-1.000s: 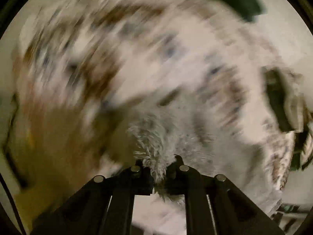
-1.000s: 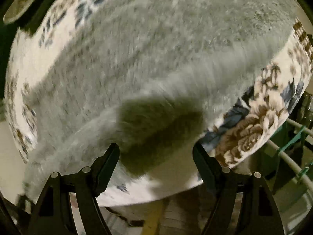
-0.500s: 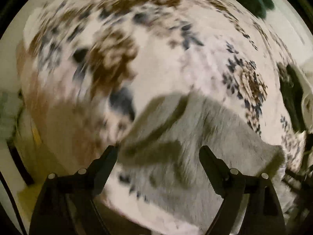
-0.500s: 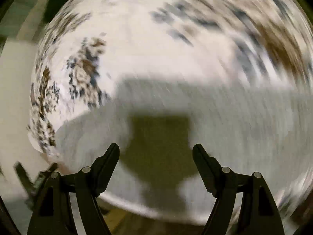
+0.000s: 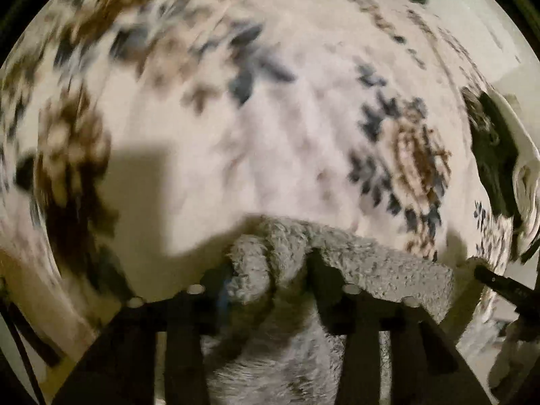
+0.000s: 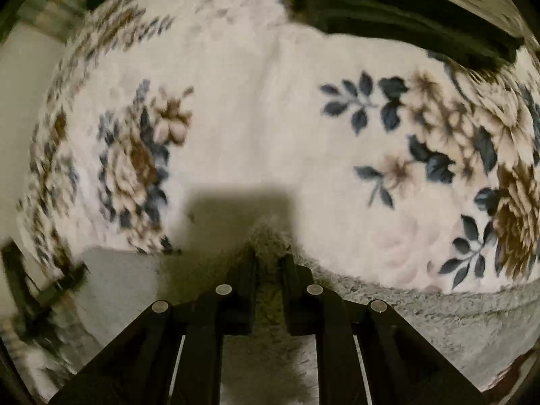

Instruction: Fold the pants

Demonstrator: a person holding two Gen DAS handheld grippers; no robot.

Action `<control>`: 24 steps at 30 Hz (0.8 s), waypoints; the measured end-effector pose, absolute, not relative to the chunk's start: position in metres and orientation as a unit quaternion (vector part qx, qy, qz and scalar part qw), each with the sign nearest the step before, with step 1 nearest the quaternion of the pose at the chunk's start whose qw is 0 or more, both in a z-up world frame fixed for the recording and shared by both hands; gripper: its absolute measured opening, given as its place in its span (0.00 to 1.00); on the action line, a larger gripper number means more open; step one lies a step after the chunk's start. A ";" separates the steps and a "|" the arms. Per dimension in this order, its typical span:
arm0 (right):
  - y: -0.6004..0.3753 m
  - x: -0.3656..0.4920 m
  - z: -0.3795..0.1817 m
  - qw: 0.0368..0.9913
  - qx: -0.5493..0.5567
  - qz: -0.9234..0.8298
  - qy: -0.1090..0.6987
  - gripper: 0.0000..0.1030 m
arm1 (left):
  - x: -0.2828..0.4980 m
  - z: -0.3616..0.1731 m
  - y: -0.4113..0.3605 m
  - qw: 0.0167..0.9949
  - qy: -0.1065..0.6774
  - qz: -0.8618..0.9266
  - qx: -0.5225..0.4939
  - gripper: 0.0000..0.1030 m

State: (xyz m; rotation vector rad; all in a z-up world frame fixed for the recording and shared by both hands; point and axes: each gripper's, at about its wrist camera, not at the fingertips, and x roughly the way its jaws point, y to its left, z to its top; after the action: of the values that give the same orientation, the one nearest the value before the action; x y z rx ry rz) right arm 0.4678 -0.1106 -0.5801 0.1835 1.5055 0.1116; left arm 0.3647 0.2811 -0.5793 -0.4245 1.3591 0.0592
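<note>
The pants are grey fuzzy fleece lying on a white blanket with brown and blue flowers. My left gripper is shut on a bunched fold of the grey pants at the fabric's near edge. In the right wrist view the pants stretch along the bottom of the flowered blanket. My right gripper is shut on a pinched ridge of the grey fleece. Most of the garment is hidden below both views.
A dark green cloth lies at the far edge of the blanket, also at the right in the left wrist view. The other gripper's dark body shows at the right edge. A dark frame stands at the left.
Half a second ago both grippers were open above the pants. Both have now closed on the grey fleece at its edge.
</note>
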 end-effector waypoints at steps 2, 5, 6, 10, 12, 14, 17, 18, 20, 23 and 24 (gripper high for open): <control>-0.112 0.464 -0.577 0.730 0.090 0.050 0.676 0.13 | 0.371 -0.569 0.281 0.772 0.608 0.030 -0.183 0.29; -0.116 0.462 -0.580 0.725 0.102 0.049 0.679 0.13 | 0.381 -0.564 0.295 0.783 0.592 0.047 -0.185 0.17; -0.113 0.460 -0.585 0.722 0.098 0.049 0.683 0.13 | 0.385 -0.565 0.304 0.785 0.588 0.065 -0.185 0.16; -0.103 0.453 -0.607 0.686 0.131 0.074 0.712 0.36 | 0.388 -0.559 0.324 0.757 0.609 0.064 -0.228 0.19; -0.119 0.431 -0.591 0.689 0.174 0.087 0.698 0.52 | 0.376 -0.541 0.314 0.766 0.607 0.059 -0.204 0.35; -0.147 0.397 -0.572 0.700 0.208 0.066 0.680 0.65 | 0.357 -0.526 0.296 0.776 0.601 0.053 -0.186 0.73; -0.201 0.331 -0.565 0.691 0.264 -0.011 0.672 0.69 | 0.323 -0.516 0.279 0.778 0.601 0.044 -0.180 0.90; -0.228 0.295 -0.572 0.673 0.295 -0.061 0.676 0.69 | 0.311 -0.517 0.270 0.776 0.604 0.041 -0.174 0.93; -0.265 0.247 -0.587 0.639 0.350 -0.114 0.675 0.69 | 0.295 -0.530 0.246 0.765 0.624 0.042 -0.158 0.98; -0.314 0.180 -0.630 0.583 0.437 -0.175 0.662 0.69 | 0.272 -0.555 0.217 0.741 0.653 0.035 -0.153 0.98; -0.323 0.166 -0.646 0.573 0.461 -0.180 0.654 0.69 | 0.267 -0.564 0.208 0.732 0.664 0.033 -0.150 0.98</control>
State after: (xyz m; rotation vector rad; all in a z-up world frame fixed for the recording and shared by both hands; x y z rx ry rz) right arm 0.1658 -0.3235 -0.6455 1.0799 1.5329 -0.4224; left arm 0.2667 0.2077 -0.5641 -0.3303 1.4601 0.0733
